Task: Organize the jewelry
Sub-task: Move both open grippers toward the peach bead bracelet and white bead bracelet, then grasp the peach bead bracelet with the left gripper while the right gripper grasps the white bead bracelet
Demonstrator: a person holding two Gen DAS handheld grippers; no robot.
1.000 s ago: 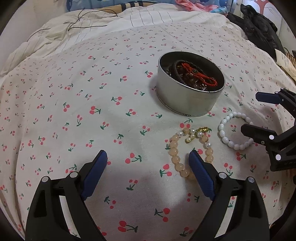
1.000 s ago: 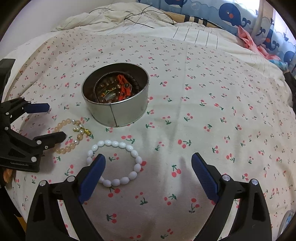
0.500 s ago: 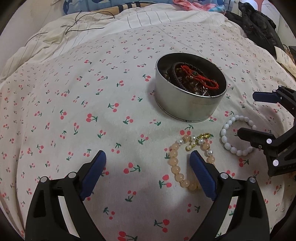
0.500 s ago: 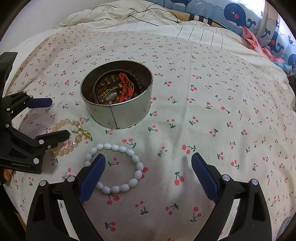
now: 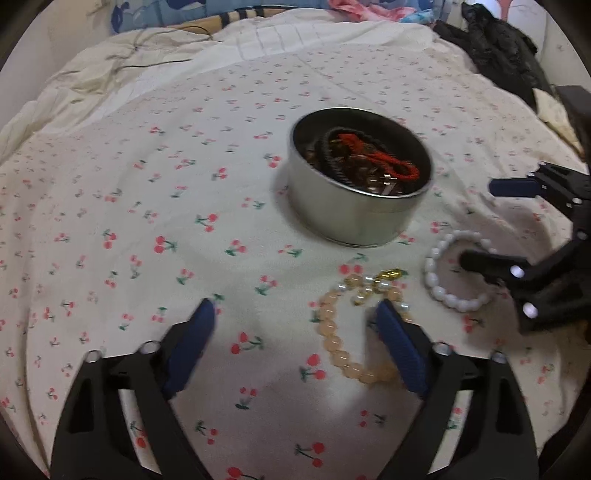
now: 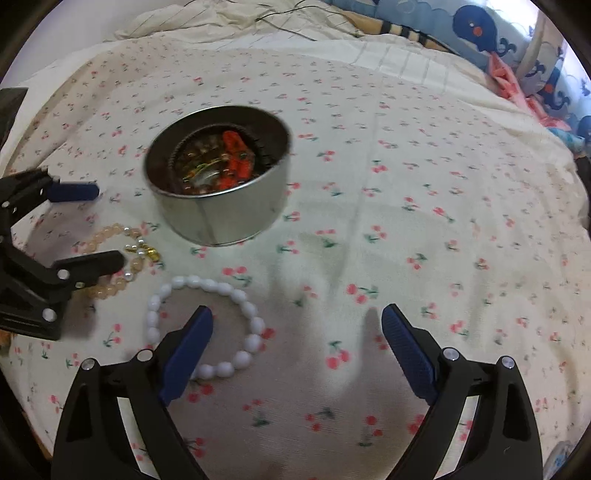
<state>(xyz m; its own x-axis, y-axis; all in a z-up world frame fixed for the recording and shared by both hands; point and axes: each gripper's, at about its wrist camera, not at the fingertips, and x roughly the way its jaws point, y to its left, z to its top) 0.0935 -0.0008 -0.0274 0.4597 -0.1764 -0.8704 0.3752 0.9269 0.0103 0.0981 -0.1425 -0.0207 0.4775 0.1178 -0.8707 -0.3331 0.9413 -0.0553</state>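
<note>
A round metal tin [image 5: 354, 218] [image 6: 221, 218] holding dark beads and a red cord stands on the cherry-print sheet. In front of it lie a peach bead bracelet [image 5: 332, 332] [image 6: 110, 232] with pearls and a gold charm, and a white bead bracelet [image 5: 443, 299] [image 6: 255, 325]. My left gripper [image 5: 295, 310] [image 6: 105, 225] hangs over the peach bracelet with its jaws closing. Its right finger is inside the loop, and the pads press on nothing. My right gripper [image 6: 295, 314] [image 5: 480, 223] stands open over the white bracelet, with its left finger inside that loop.
The cherry-print sheet [image 5: 147, 221] covers the bed. A dark garment [image 5: 498, 48] lies at the far right. A thin black cable [image 6: 288, 22] runs over the crumpled quilt at the back. Whale-print fabric [image 6: 480, 29] is at the far right corner.
Both grippers have edged slightly toward their bracelets. The right gripper's left finger now overlaps the white loop. The left jaws look a little narrower. The jewelry and tin have not moved.
</note>
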